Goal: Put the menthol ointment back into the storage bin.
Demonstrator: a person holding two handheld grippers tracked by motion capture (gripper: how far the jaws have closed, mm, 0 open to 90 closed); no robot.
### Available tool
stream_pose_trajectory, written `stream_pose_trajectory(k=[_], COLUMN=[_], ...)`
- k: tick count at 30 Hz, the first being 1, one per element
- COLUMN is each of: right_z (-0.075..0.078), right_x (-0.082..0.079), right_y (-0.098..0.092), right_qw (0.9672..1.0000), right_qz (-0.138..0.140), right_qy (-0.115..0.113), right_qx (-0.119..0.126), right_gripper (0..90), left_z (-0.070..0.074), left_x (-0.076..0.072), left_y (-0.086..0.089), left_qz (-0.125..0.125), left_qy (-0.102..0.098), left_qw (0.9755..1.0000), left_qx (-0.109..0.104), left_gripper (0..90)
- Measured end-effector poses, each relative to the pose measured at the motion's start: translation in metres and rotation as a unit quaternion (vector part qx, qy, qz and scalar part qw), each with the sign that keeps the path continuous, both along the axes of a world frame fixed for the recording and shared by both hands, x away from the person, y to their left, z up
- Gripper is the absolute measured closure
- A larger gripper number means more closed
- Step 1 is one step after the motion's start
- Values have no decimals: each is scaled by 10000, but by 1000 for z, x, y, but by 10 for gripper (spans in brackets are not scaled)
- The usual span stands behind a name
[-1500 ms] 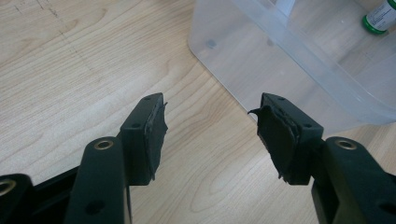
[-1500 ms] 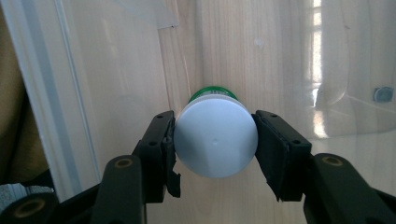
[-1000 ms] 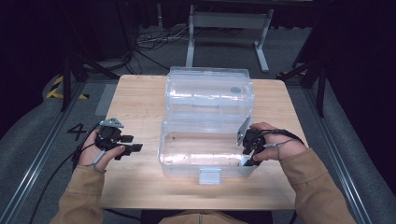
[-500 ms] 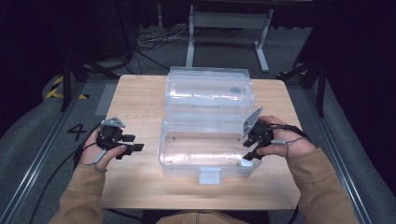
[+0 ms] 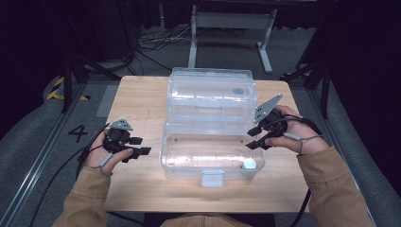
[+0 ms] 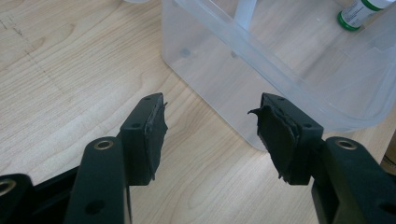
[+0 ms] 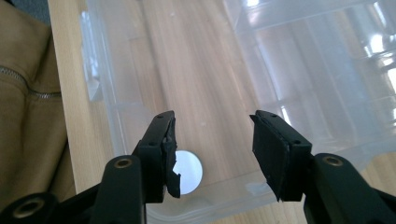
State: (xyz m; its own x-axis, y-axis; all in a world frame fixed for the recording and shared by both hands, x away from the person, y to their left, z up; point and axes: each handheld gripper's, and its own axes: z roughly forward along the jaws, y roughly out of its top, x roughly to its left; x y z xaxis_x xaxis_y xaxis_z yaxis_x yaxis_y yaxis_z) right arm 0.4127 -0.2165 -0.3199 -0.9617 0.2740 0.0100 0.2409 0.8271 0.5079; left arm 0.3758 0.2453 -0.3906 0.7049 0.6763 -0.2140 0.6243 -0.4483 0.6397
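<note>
1. Bottle [image 5: 249, 164] with a white cap stands upright in the near right corner of the clear box [image 5: 210, 156] on the bench [image 5: 137, 101], as before.
2. Right tool [image 5: 254, 138] has risen from the box corner above the bottle; its jaws, apart and empty, have just been closing slightly.
3. Left tool [image 5: 140, 146] has stayed left of the box, jaws apart, nothing between them.

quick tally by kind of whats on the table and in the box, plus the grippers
clear plastic box, lid open: 1
white-capped bottle in the box: 1
left gripper and right gripper: 2
wooden table: 1
total: 5
</note>
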Motion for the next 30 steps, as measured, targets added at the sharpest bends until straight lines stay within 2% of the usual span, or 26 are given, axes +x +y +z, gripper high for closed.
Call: stream_pose_trajectory(k=[7, 16, 20, 23, 27, 30], right_z=[10, 31, 38, 44, 48, 50], right_x=[5, 11, 15, 19, 26, 30], right_y=[1, 4, 5, 8, 13, 16], right_qw=[9994, 9969, 9945, 9914, 9889, 9883], right_qz=[-192, -392, -521, -640, -736, -769], right_qy=[-100, -324, -485, -587, -683, -721], right_qx=[253, 603, 764, 975, 1095, 1106], right_gripper=[503, 516, 516, 509, 511, 511], left_z=[-5, 0, 2, 1, 0, 0], left_x=[0, -2, -3, -3, -2, -2], left_y=[4, 2, 0, 0, 0, 0], left_qz=[43, 31, -32, -24, -12, -15], left_qy=[96, 23, -7, -21, -4, -7], left_qw=[9999, 10000, 10000, 10000, 10000, 10000], left_qx=[8, 3, 12, 14, 20, 4], left_gripper=[426, 427, 427, 426, 426, 427])
